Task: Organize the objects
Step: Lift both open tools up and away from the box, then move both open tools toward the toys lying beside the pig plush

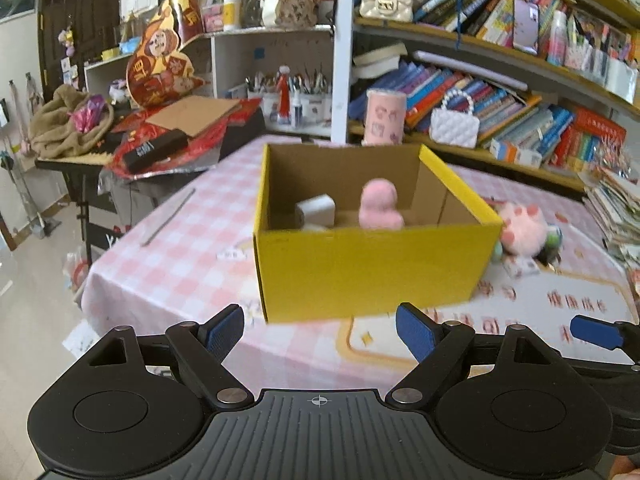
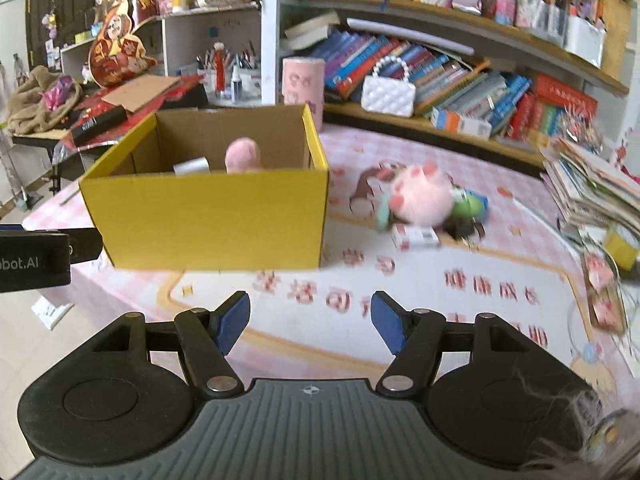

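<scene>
A yellow cardboard box [image 1: 372, 268] stands open on the pink checked table; it also shows in the right wrist view [image 2: 212, 220]. Inside it are a pink plush toy [image 1: 380, 204] and a small white box [image 1: 316, 210]. To the right of the box lies a pile: a pink pig plush [image 2: 420, 196], a green toy [image 2: 466, 206] and a small white carton [image 2: 416, 236]. My left gripper [image 1: 320, 330] is open and empty, short of the box's near wall. My right gripper [image 2: 310, 322] is open and empty over the table mat, short of the pile.
Bookshelves [image 2: 460, 76] with books and white handbags stand behind the table. A pink canister [image 2: 304, 84] stands behind the box. A stack of papers [image 2: 592, 188] sits at the right edge. A cluttered stand [image 1: 120, 144] is at the left. The left gripper's body [image 2: 36, 258] shows at the left edge of the right wrist view.
</scene>
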`<control>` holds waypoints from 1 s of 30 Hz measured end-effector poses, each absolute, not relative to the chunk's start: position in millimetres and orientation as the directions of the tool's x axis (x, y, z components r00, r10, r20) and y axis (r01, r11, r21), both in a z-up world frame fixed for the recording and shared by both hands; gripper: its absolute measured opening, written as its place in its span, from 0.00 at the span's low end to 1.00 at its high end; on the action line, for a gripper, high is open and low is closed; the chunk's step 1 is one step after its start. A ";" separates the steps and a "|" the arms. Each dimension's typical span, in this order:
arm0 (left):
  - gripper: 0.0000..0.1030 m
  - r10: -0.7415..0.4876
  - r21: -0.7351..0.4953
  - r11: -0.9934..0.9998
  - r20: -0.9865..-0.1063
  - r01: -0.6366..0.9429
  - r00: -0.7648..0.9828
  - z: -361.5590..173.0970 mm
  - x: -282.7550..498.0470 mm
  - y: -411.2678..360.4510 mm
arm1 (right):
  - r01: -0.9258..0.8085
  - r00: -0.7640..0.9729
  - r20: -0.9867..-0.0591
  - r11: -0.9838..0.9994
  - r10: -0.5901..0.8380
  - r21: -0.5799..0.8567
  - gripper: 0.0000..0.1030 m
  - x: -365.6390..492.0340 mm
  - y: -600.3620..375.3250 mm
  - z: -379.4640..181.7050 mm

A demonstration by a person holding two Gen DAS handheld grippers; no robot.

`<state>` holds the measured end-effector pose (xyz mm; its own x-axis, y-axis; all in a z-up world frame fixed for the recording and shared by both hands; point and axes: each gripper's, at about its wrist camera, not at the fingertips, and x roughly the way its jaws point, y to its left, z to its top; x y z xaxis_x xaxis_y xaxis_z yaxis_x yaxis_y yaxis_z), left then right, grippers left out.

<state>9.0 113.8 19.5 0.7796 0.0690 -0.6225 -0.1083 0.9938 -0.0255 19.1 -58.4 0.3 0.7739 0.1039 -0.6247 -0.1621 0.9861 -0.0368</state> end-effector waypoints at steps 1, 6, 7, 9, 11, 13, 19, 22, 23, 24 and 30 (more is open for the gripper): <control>0.83 0.064 -0.025 0.994 -0.628 -0.102 0.776 16.9 6.2 111.9 | -0.155 0.770 -0.630 0.987 0.099 -0.035 0.63 15.3 -60.2 -2.0; 0.83 0.042 -0.028 0.996 -0.654 -0.080 0.755 4.3 -6.9 101.6 | -0.093 0.760 -0.648 0.995 0.046 -0.038 0.64 -1.1 -70.9 -9.0; 0.83 0.033 -0.029 0.997 -0.659 -0.070 0.751 2.3 -8.9 98.6 | -0.080 0.758 -0.651 0.996 0.035 -0.041 0.64 -4.2 -73.2 -9.9; 0.83 0.013 -0.033 0.998 -0.668 -0.048 0.744 -0.8 -12.1 92.6 | -0.055 0.754 -0.657 0.998 0.015 -0.041 0.64 -9.9 -79.6 -11.6; 0.83 -0.008 -0.038 0.999 -0.675 -0.024 0.738 -3.0 -13.4 86.4 | -0.031 0.749 -0.662 0.999 -0.004 -0.042 0.64 -14.3 -86.9 -13.4; 0.83 -0.027 -0.040 0.999 -0.680 0.000 0.733 -4.5 -13.7 79.0 | -0.009 0.744 -0.667 0.999 -0.022 -0.042 0.64 -17.3 -93.3 -14.4; 0.83 -0.080 -0.039 0.997 -0.689 0.073 0.720 -7.1 -10.7 56.0 | 0.061 0.732 -0.677 0.997 -0.072 -0.040 0.65 -24.0 -114.0 -16.8; 0.87 -0.107 -0.039 0.993 -0.698 0.111 0.708 -8.9 -6.8 42.7 | 0.100 0.721 -0.685 0.994 -0.101 -0.042 0.65 -26.2 -124.8 -17.6; 0.88 -0.118 -0.041 0.991 -0.701 0.126 0.703 -9.5 -5.6 38.7 | 0.112 0.717 -0.689 0.993 -0.110 -0.041 0.65 -26.0 -128.7 -18.1; 0.88 -0.129 -0.041 0.989 -0.702 0.141 0.700 -10.1 -4.4 33.6 | 0.125 0.711 -0.693 0.991 -0.118 -0.041 0.65 -26.1 -132.8 -18.8; 0.89 -0.179 -0.041 0.976 -0.716 0.215 0.675 -14.9 6.7 3.4 | 0.192 0.690 -0.705 0.981 -0.164 -0.040 0.65 -23.9 -161.4 -23.6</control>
